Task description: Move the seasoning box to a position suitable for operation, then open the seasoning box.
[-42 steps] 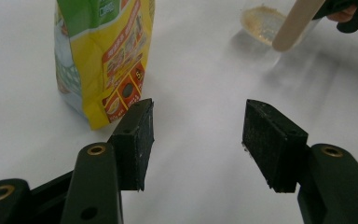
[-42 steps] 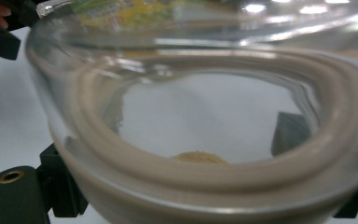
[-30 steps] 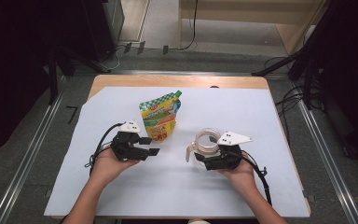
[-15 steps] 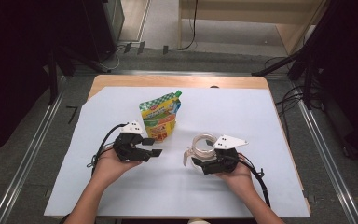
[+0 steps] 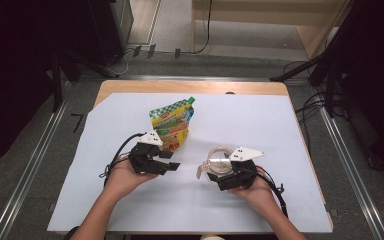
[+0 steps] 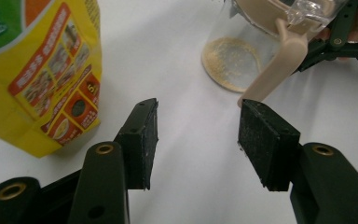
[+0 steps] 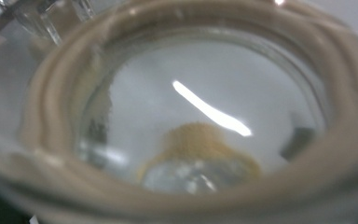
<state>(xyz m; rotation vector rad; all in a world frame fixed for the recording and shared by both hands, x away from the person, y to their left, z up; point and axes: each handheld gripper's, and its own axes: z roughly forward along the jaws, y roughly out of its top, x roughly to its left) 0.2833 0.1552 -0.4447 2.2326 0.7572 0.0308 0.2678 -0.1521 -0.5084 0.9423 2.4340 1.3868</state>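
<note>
A clear glass jar with a beige lid ring and clasp sits right of the table's middle. My right gripper is shut on it from the near side. In the right gripper view the jar's lid ring is very close and blurred, and the jaws are hidden. My left gripper stands open, pointing right toward the jar with a gap between them. In the left gripper view its jaws hold nothing. The jar is ahead to the upper right, its beige clasp hanging down. A yellow-green pouch stands behind the left gripper.
White paper covers the wooden table. The pouch is close beside the left jaw. Cables trail from both grippers toward the near edge. Metal rails and dark stands flank the table on the floor.
My right gripper has drawn the jar a little toward the near edge. The left gripper has shifted slightly right and nearer, still open.
</note>
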